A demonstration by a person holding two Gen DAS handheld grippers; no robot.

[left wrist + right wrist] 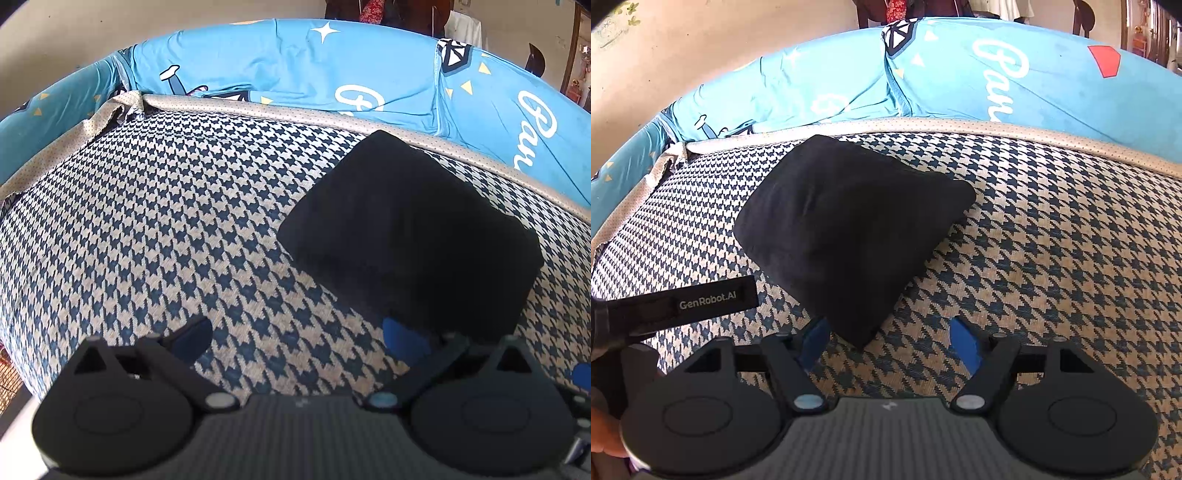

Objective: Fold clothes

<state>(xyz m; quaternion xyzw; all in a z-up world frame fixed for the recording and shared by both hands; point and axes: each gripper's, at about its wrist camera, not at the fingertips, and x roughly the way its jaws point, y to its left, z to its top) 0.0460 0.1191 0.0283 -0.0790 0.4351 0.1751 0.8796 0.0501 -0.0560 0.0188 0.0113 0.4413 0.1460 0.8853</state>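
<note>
garment (846,229) lies as a compact black folded square on the houndstooth cushion (1052,258), fold apparently complete, left gripper (295,332) and right gripper (888,339) both spread and empty just short of its near edge, so no further move is settled

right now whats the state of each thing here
black garment: folded into a compact square, lying flat on the houndstooth cover
left tongs: open, empty, right fingertip at the garment's near edge
right tongs: open, empty, garment's near corner between the fingers
</note>
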